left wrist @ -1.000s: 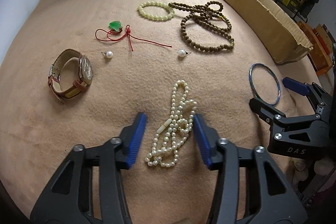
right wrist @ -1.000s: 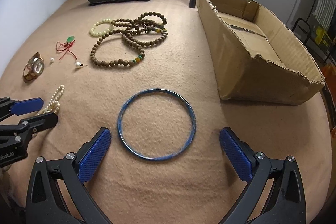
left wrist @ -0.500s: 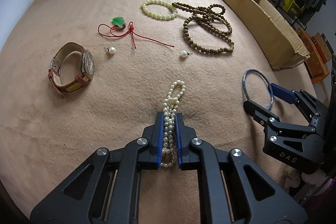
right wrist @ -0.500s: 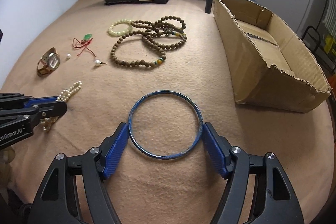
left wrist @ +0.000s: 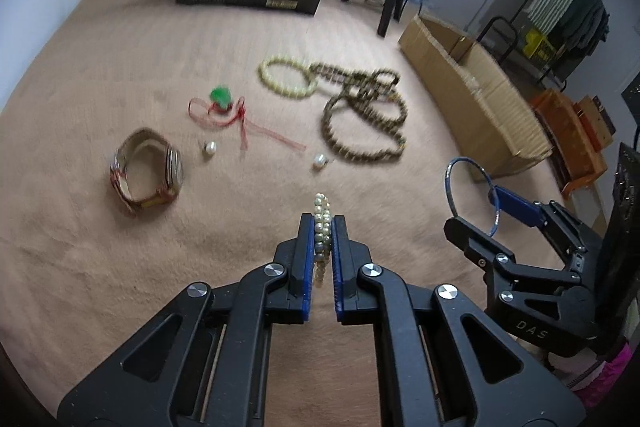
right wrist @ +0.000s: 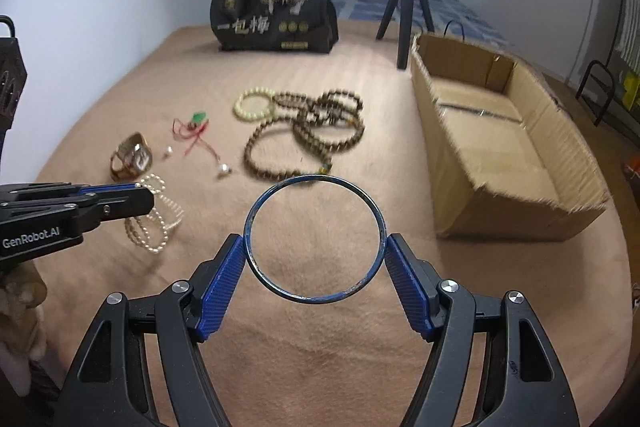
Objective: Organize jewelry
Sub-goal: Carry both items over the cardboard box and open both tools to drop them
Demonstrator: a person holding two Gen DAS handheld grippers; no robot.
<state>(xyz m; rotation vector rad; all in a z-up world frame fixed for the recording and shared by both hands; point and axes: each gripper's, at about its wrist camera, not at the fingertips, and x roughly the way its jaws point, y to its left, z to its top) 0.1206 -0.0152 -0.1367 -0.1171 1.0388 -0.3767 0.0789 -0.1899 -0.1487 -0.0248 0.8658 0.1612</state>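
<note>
Over a tan plush blanket (right wrist: 320, 367), the left gripper (left wrist: 323, 227) clamps a white pearl strand (left wrist: 322, 223), apparently lifted, while the right gripper (right wrist: 315, 251) pinches a thin blue metal bangle (right wrist: 315, 239) near an open cardboard box (right wrist: 496, 163).

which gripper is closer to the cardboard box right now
Right. The right gripper, clamped on the blue bangle, sits just beside the cardboard box. The left gripper, pinching the pearl necklace, is farther away, on the watch side.
</note>
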